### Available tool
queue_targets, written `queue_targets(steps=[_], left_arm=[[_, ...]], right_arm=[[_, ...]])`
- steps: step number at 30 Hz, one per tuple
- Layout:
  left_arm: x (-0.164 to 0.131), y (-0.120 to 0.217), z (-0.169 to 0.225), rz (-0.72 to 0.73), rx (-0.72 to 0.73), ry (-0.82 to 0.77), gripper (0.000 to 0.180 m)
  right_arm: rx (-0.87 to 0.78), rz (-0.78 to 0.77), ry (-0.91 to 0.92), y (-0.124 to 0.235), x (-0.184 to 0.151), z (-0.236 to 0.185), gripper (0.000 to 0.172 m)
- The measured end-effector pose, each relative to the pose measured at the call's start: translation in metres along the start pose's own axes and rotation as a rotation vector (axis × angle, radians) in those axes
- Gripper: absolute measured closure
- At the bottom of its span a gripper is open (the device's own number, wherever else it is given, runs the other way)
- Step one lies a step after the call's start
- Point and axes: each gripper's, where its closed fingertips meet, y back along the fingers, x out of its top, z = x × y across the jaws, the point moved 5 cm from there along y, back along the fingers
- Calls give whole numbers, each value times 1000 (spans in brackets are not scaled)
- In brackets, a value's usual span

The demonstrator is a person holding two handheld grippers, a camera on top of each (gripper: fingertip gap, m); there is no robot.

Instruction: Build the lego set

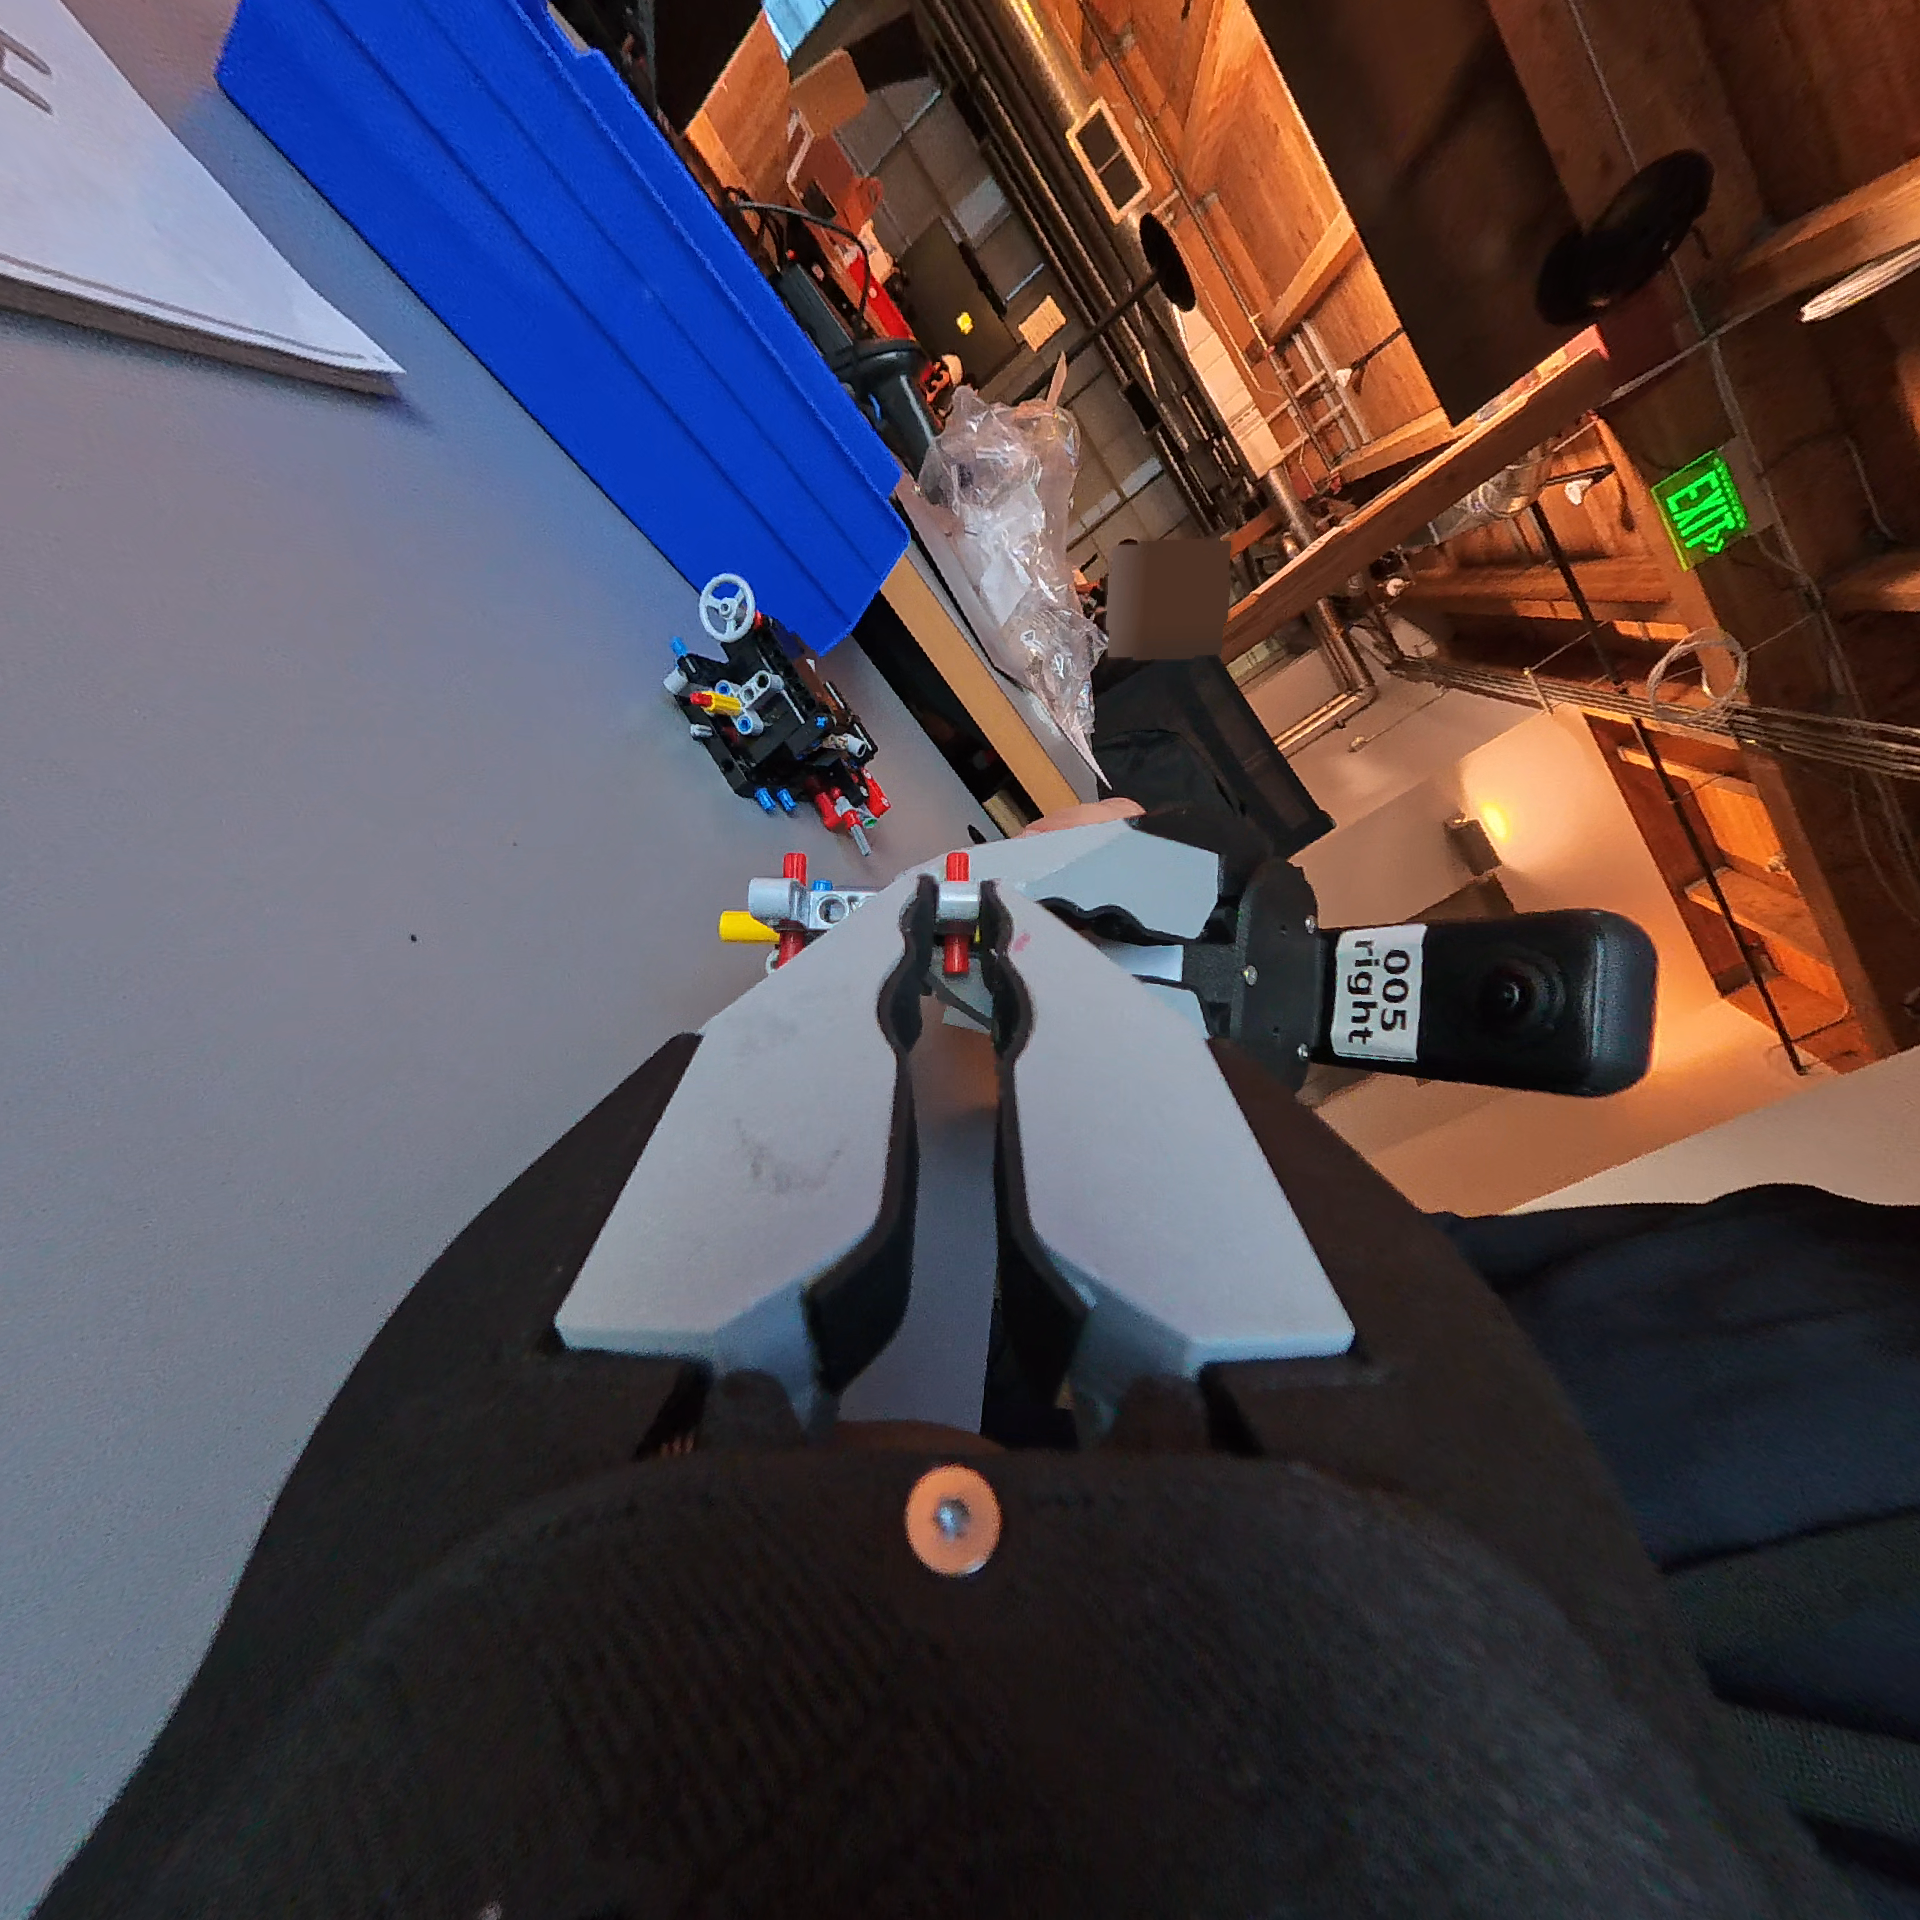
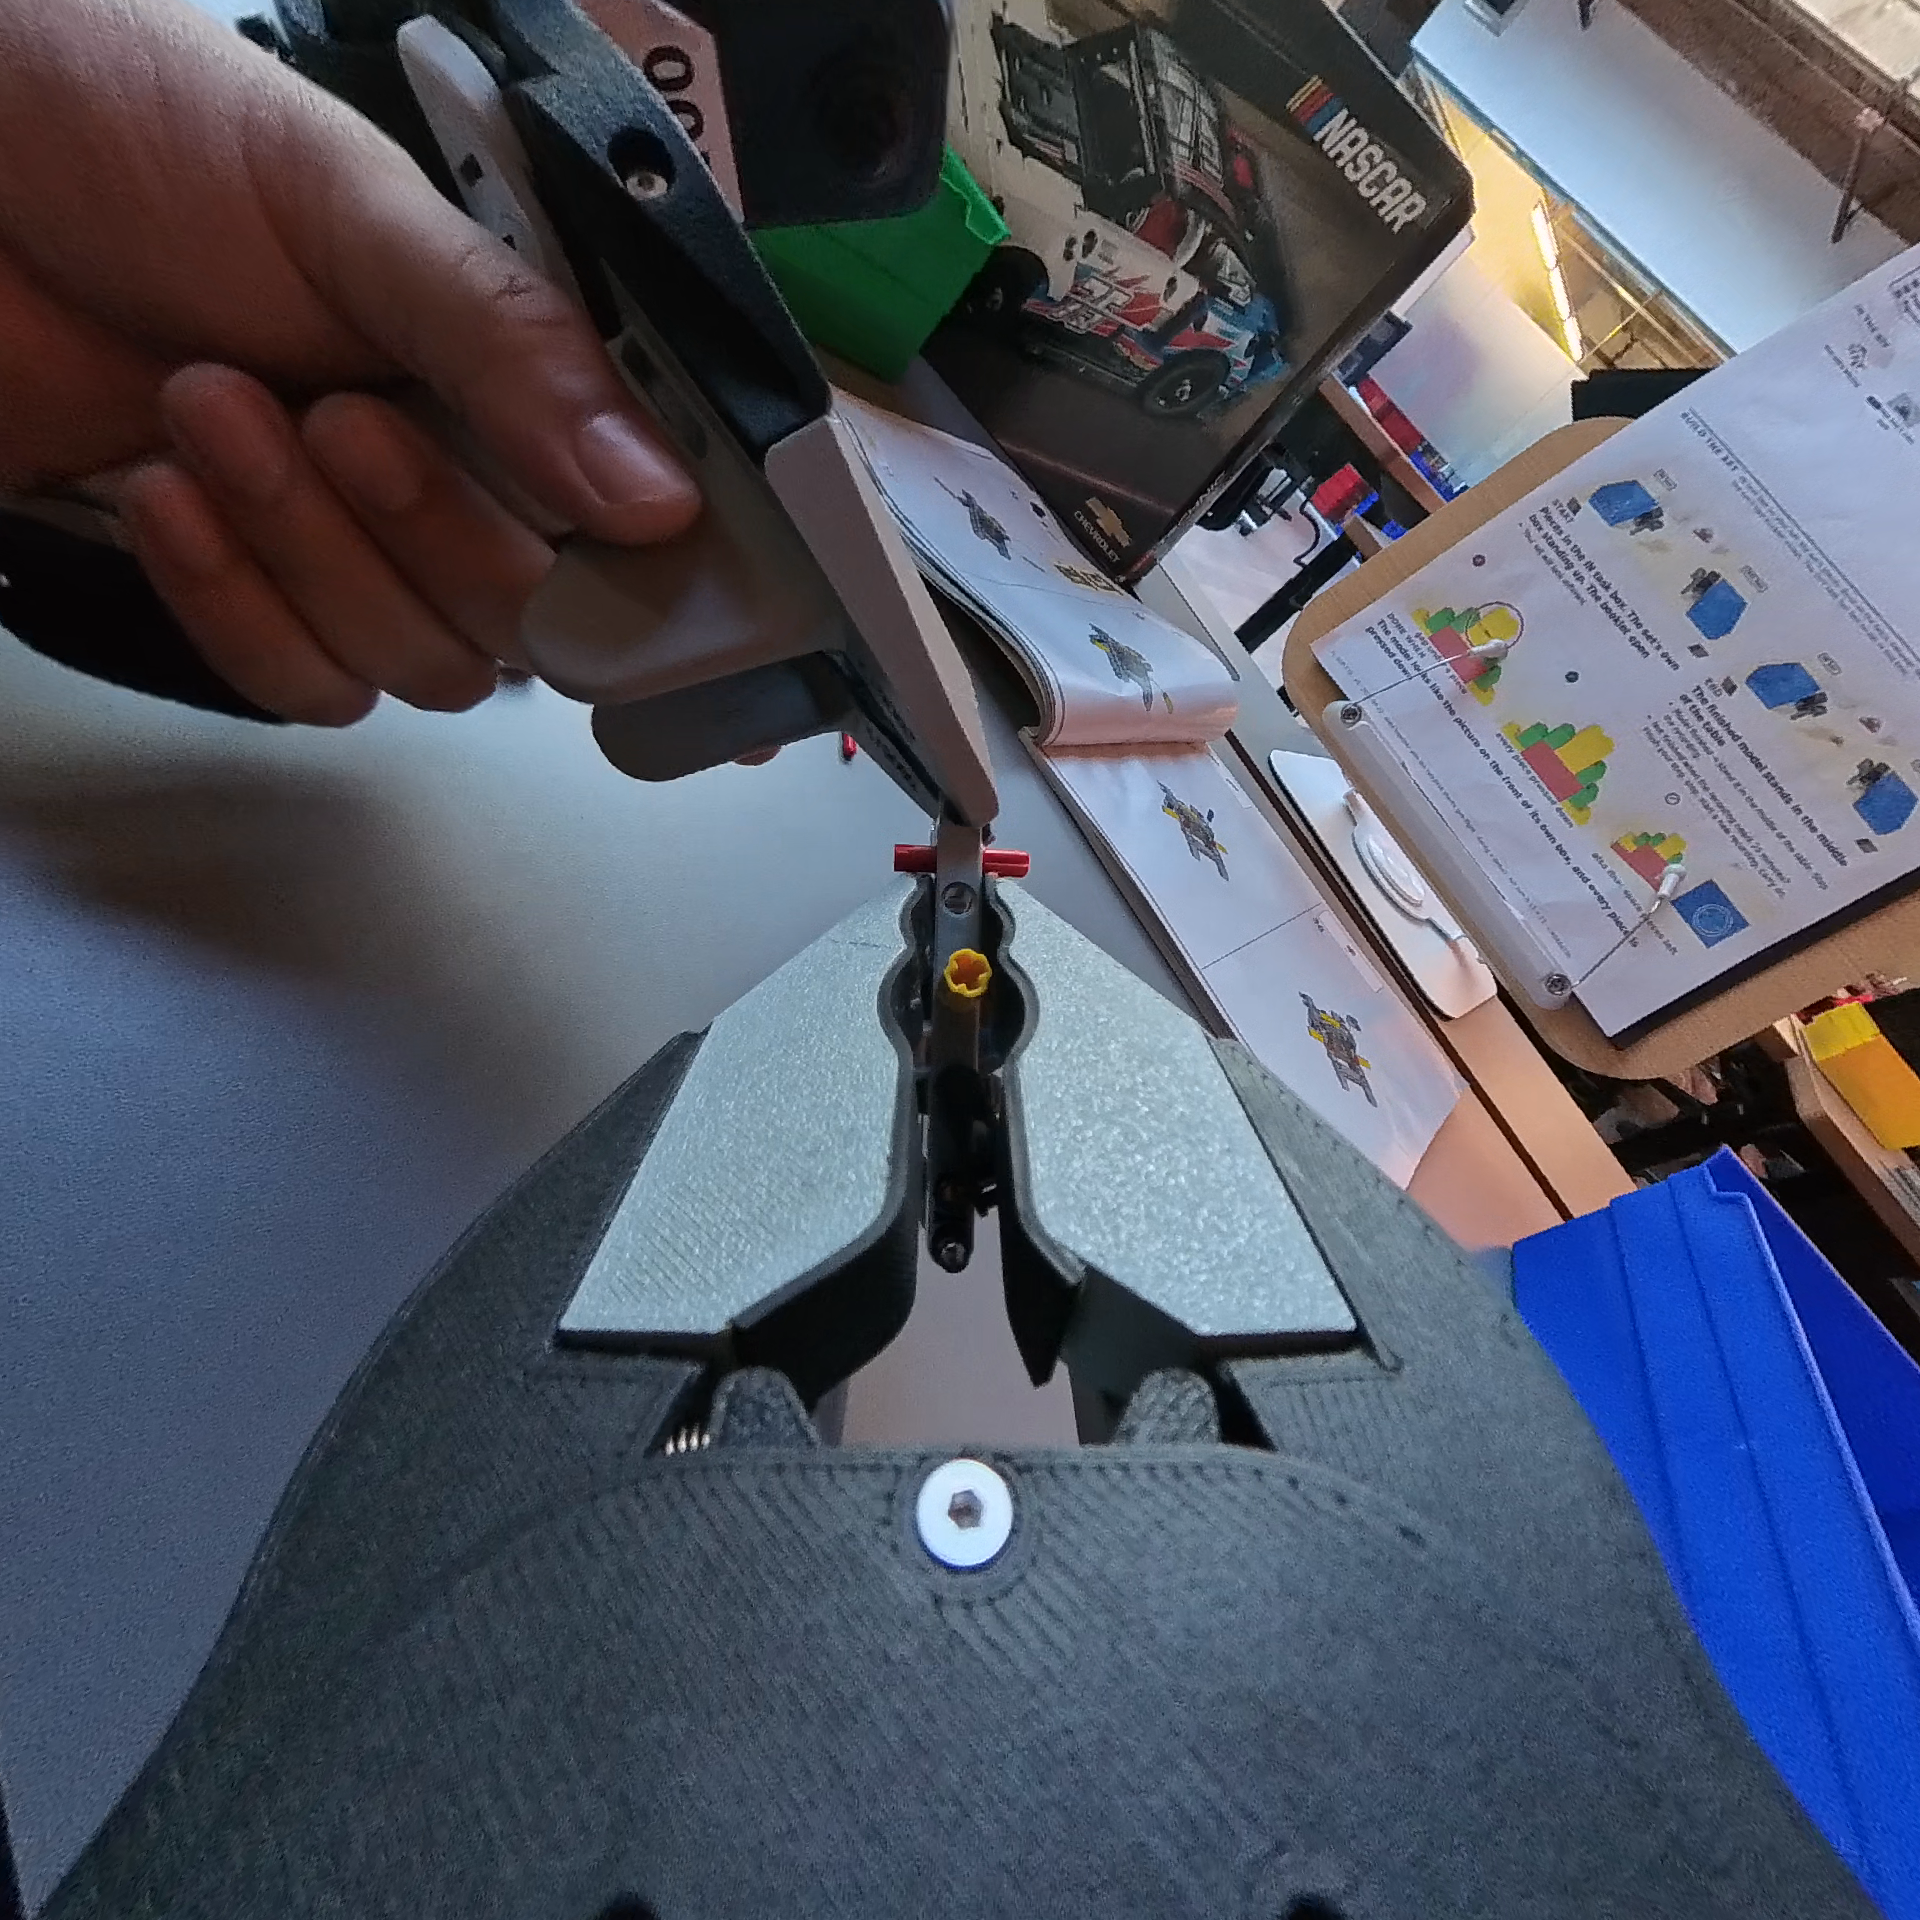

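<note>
Bin [image 1: 582, 270] blue, contents hidden.

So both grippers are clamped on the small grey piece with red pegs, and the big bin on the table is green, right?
Not quite: the bin is blue, as the left wrist view shows. The rest holds: the left gripper and right gripper each pinch the small grey piece with red pegs above the table.
</note>
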Motion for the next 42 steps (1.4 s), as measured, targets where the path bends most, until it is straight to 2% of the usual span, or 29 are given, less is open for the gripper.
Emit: queue_targets(steps=[3,6,21,30,33,35,39,42], left_arm=[[0,-1,0,38,6,10,175],[2,-2,0,98,2,49,176],[0,-6,6,236,34,71,176],[2,-8,9,228,11,48,175],[4,-9,12,220,18,14,175],[4,-9,15,223,6,12,175],[6,-9,15,246,-6,37,176],[6,-9,16,256,-8,36,175]], right_arm=[[-19,5,-14,0,0,1,165],[-63,14,-4,0,1,1,148],[-197,1,37,5,7,5,152],[-90,-25,173,9,10,13,153],[-86,-58,240,12,11,17,163],[-90,-65,267,14,13,17,161],[-85,-104,240,14,14,14,144],[-155,-151,240,19,15,17,149]])
